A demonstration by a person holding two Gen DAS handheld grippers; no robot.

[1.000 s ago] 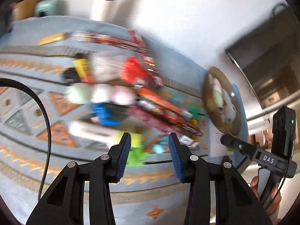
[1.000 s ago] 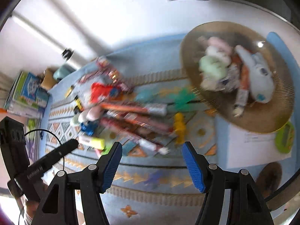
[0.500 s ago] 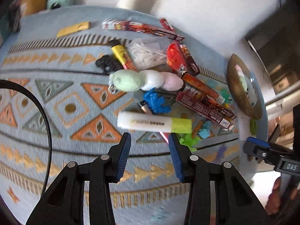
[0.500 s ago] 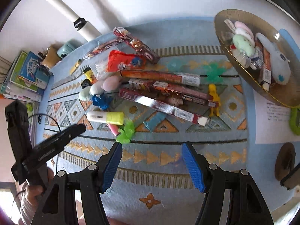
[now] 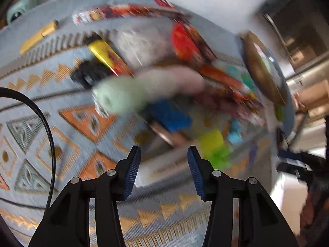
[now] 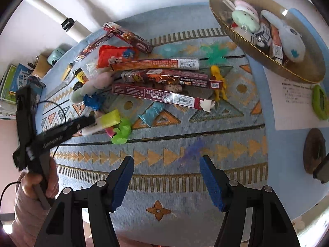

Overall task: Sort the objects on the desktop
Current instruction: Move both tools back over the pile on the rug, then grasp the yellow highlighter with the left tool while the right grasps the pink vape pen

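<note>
Desktop objects lie heaped on the patterned blue cloth (image 6: 185, 189) over the bench, from nine to twelve o'clock of the right gripper (image 6: 167, 178). Cloth nearest that gripper is bare right to the front edge. At one o'clock a round basket (image 6: 287, 68) holds plush toys. Long red boxes (image 6: 156, 95) carry barcodes and print too small to read. The right jaws stand spread, holding nothing. The left gripper (image 5: 164, 169) hangs over a white-and-yellow highlighter (image 6: 102, 122); its jaws have just been opening, with the pen's white end between them in a blurred view, untouched.
</note>
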